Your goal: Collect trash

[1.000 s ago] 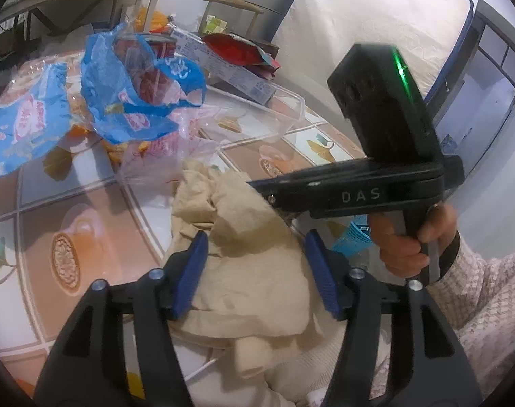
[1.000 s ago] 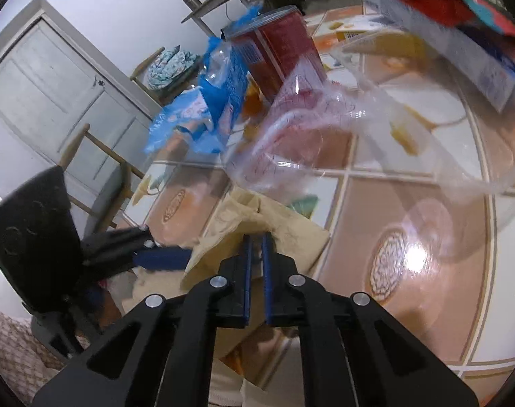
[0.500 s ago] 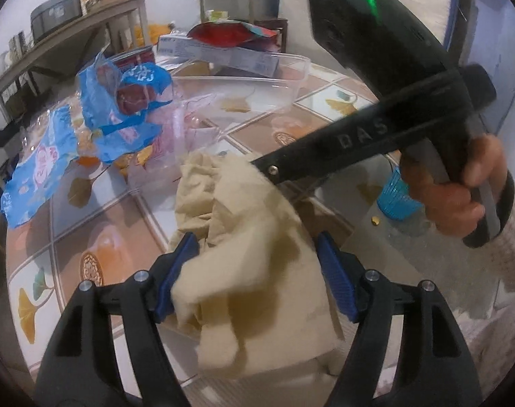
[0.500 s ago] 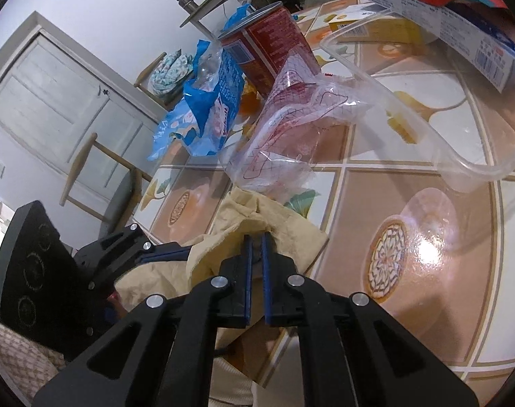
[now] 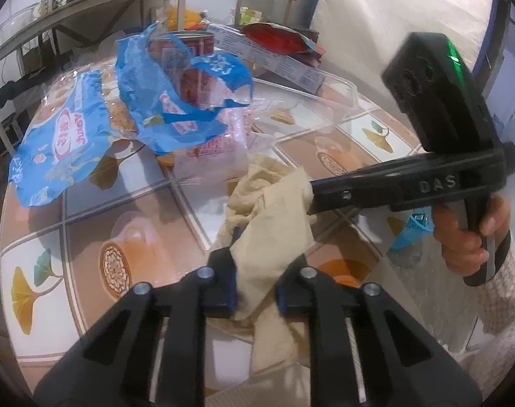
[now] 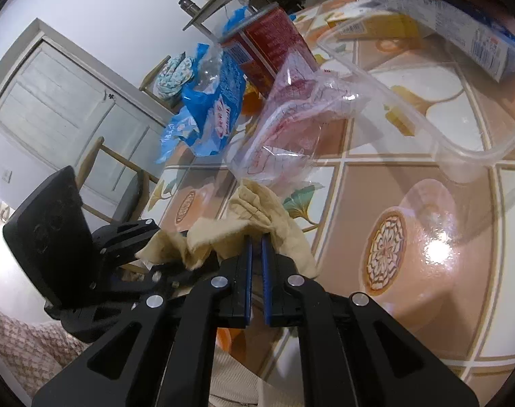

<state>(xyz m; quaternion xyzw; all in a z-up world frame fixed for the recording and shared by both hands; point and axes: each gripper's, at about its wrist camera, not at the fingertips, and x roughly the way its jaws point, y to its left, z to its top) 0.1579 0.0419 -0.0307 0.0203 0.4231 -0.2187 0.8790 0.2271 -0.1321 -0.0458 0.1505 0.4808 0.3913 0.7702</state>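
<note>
A crumpled tan paper bag (image 5: pixel 271 217) lies at the near edge of the tiled table (image 5: pixel 87 237). My left gripper (image 5: pixel 257 291) is shut on its lower part. My right gripper (image 6: pixel 255 254) is shut on the bag's upper edge (image 6: pixel 254 217); it enters the left wrist view from the right (image 5: pixel 325 193). Further back lie a torn blue snack wrapper (image 5: pixel 176 101), a clear pink-printed plastic bag (image 6: pixel 291 129) and a red can (image 6: pixel 271 44).
A clear plastic container (image 6: pixel 427 101) stands on the table with a white carton (image 6: pixel 444 23) behind it. A blue basket (image 5: pixel 413 227) shows below the table at right. A chair (image 6: pixel 121 169) stands left of the table. Shelves (image 5: pixel 87 6) stand behind.
My left gripper's jaws have closed from wide open onto the paper bag. The right gripper has kept its hold on the bag's edge and shifted slightly.
</note>
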